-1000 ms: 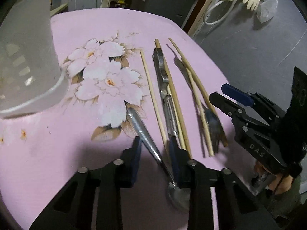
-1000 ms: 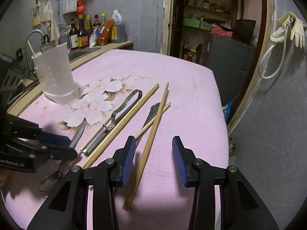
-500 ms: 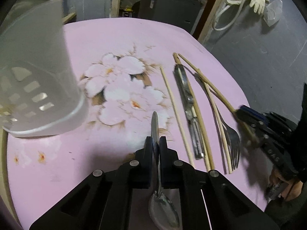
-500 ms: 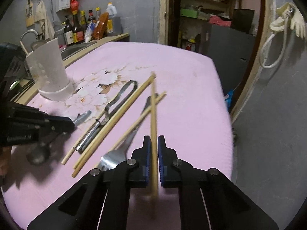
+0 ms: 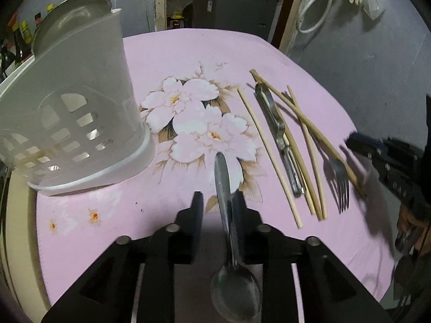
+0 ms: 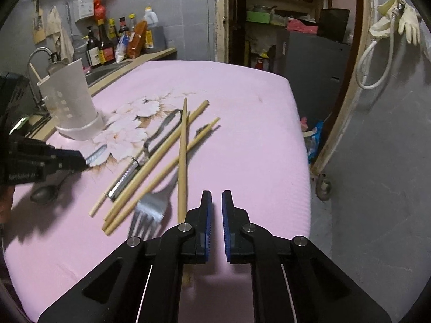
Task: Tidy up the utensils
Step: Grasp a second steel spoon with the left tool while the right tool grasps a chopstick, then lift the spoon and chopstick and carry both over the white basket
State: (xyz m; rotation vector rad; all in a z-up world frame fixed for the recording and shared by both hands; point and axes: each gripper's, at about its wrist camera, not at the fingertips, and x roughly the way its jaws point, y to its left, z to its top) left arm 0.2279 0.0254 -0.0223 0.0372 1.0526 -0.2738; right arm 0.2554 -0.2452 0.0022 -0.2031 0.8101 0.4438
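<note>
Between the opening jaws of the left gripper (image 5: pixel 215 210) a spoon (image 5: pixel 229 231) leans on one pad, bowl partly cut off. Right gripper (image 6: pixel 214 215), nearly closed, grips nothing; a chopstick (image 6: pixel 183 156) passes under it. Only its view shows bottles (image 6: pixel 107 43).

You can barely read anything here. In the right wrist view, the black body of the left gripper (image 6: pixel 80 161) carries pale lettering at the frame's left edge, too blurred to spell out. The bottles (image 6: pixel 107 44) on the far counter wear red and yellow labels, but their print is too small to make out.
</note>
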